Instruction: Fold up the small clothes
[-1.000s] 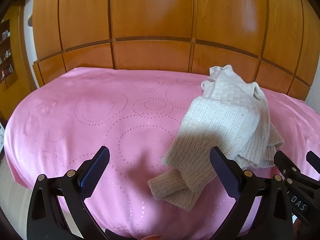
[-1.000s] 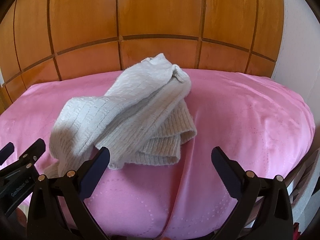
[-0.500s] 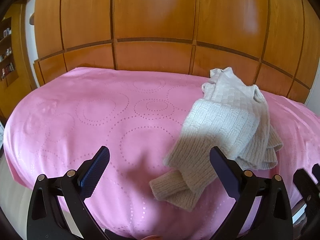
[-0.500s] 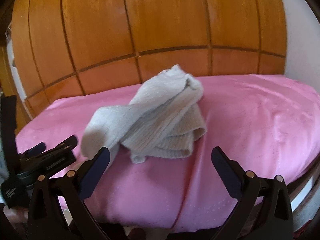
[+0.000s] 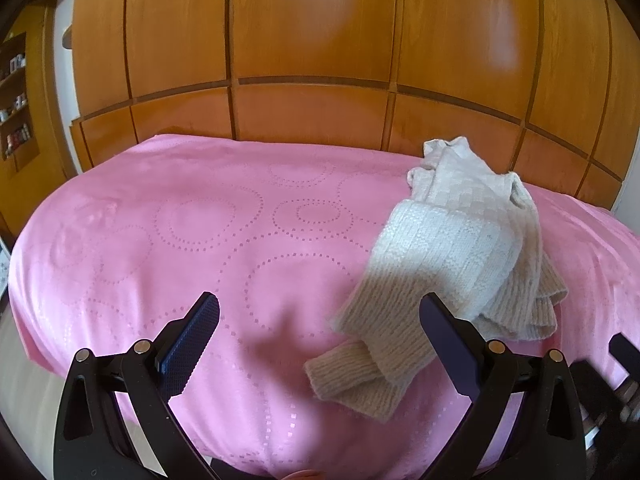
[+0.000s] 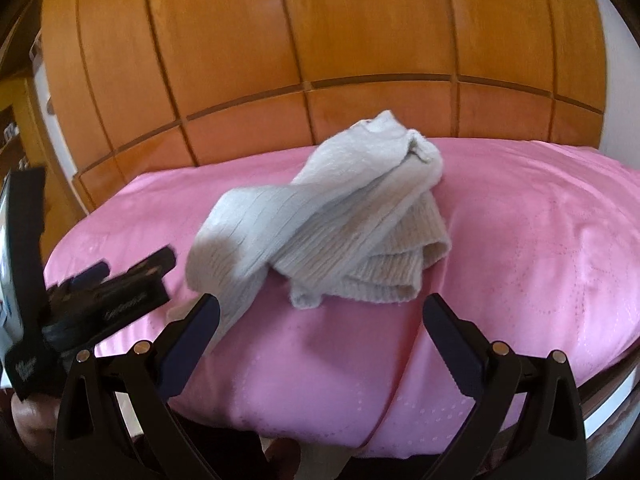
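Right gripper [image 6: 318,320] has pulled back from the bunched knit garment [image 5: 452,264], centre-right on the pink bed [image 5: 180,240]; left gripper [image 5: 320,320] steady. Both jaws spread, empty. Folding unstarted.

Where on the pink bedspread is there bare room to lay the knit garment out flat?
The wide stretch of pink bedspread left of the cream knit garment, up to the wooden panel wall, lies bare. A second bare patch lies to the garment's right in the right wrist view. The near edge is crowded: open left gripper, open right gripper.
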### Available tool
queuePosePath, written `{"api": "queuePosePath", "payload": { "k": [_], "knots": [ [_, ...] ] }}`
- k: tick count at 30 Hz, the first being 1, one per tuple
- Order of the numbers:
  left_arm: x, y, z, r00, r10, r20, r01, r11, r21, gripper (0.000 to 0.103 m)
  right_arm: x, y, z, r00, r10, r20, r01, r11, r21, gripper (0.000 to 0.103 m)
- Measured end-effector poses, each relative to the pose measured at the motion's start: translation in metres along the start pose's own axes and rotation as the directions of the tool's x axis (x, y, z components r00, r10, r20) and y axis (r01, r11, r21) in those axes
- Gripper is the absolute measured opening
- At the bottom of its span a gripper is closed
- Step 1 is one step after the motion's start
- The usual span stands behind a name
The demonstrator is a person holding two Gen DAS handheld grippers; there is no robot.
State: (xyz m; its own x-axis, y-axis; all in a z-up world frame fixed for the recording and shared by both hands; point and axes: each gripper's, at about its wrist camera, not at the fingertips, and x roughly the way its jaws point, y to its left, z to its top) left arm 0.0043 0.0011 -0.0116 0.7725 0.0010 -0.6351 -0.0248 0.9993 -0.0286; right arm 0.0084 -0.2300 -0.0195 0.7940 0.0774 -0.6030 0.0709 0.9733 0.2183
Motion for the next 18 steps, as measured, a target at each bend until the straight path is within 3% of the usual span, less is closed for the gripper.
{"api": "queuePosePath", "payload": {
  "k": [18],
  "knots": [
    [0.016, 0.005, -0.002, 0.999, 0.018, -0.037, -0.019, 1.0, -0.022, 0.099, 0.012, -0.008, 0.024, 1.0, 0.021, 0.015, -0.021, 1.0, 0.005, 0.101]
  ]
}}
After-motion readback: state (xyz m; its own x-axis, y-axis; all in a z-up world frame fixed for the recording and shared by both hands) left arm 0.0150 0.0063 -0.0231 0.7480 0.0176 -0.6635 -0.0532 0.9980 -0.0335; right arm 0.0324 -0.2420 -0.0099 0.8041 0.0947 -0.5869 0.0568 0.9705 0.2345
